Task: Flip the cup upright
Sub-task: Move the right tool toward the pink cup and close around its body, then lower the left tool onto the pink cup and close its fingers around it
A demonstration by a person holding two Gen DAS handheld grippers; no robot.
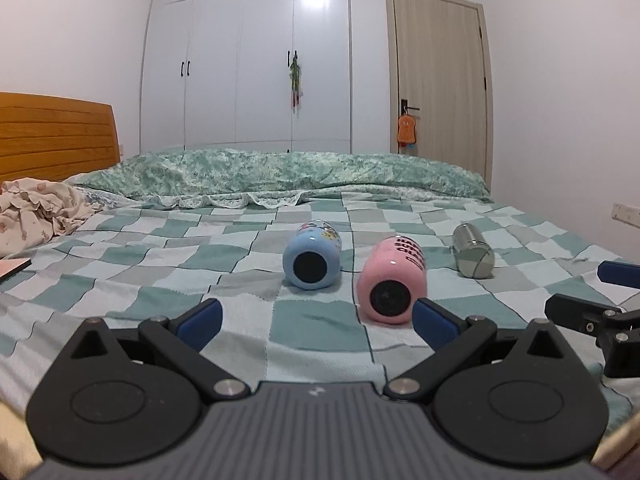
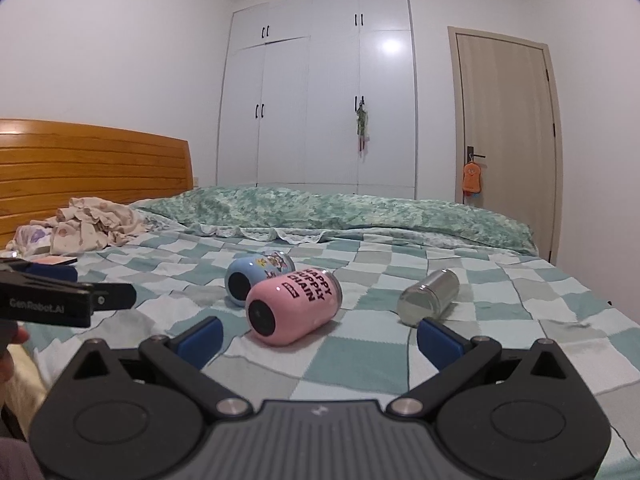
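Three cups lie on their sides on the checkered bedspread [image 1: 312, 332], bases toward me: a blue cup [image 1: 312, 258] on the left, a pink cup [image 1: 392, 286] in the middle and a silver cup [image 1: 474, 256] on the right. In the right wrist view the blue cup [image 2: 256, 276], the pink cup [image 2: 292, 306] and the silver cup [image 2: 430, 298] show too. My left gripper [image 1: 318, 322] is open and empty, just short of the pink cup. My right gripper [image 2: 318, 338] is open and empty, in front of the pink and silver cups.
A green quilt [image 1: 288, 174] is bunched along the far side of the bed. Crumpled clothes [image 1: 36, 210] lie at the left by the wooden headboard [image 1: 56, 136]. A white wardrobe [image 1: 248, 64] and a door [image 1: 440, 72] stand behind.
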